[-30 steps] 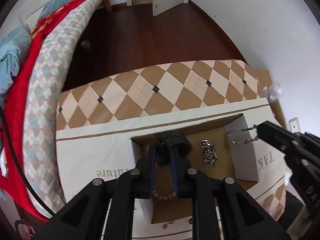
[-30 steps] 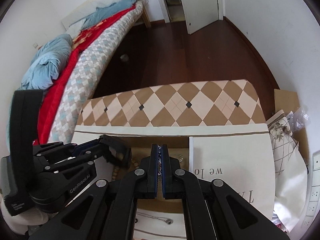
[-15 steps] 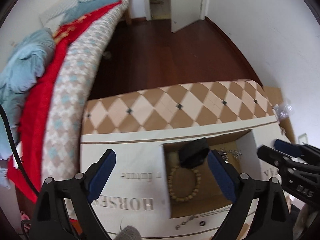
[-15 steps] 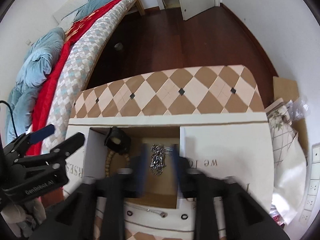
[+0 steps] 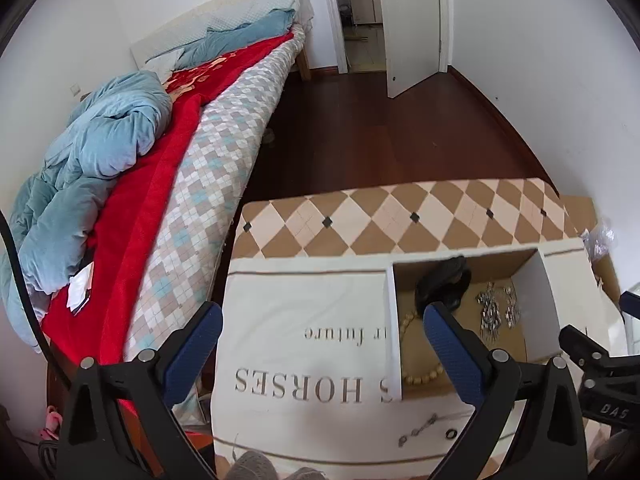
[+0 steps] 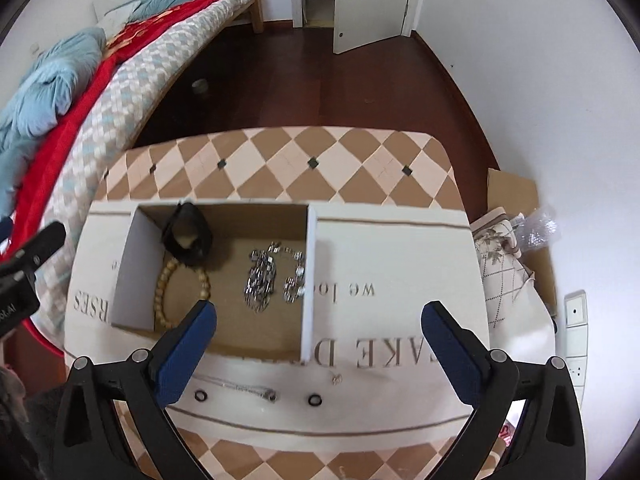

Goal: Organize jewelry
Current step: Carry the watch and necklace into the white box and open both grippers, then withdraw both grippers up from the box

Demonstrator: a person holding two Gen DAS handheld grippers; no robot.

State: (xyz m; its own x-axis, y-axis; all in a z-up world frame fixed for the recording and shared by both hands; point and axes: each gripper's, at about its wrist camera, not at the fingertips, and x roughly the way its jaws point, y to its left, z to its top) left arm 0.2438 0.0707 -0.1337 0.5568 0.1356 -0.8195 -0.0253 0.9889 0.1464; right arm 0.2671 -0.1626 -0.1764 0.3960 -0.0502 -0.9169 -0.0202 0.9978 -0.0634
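A: With both grippers empty above the desk (image 6: 360, 152), what is entered as stowed?

B: Box (image 6: 304, 280), open-topped, on the cloth (image 6: 400, 280). Contents: bead bracelet (image 6: 166, 280) at its left, black band (image 6: 188, 236) at the back left corner, resting partly on the beads; silver chain (image 6: 262, 280) heaped right of middle, a second strand just beside the right wall.

A: State of the fingers?

B: Left gripper (image 5: 320, 348): jaws have just been opening, now spread wide, nothing between them. Right gripper (image 6: 318, 344): likewise just opened, wide, nothing held. Blue pads bare on both.

A: Step in hand?

B: Release done, by my reading; band and chain lie in the box, free of both tools. Selection of the next piece follows.

A: Outstanding items?

B: On the cloth in front of the box: thin necklace (image 6: 244, 390), two small rings (image 6: 200, 396), one small pendant (image 6: 336, 378). All lie flat and well apart.

A: Requirements for the next move?

B: Lower one gripper nearly vertical, straddle the necklace, close low against the cloth. Fine chain is likely to slip; the cloth may pinch up with it.
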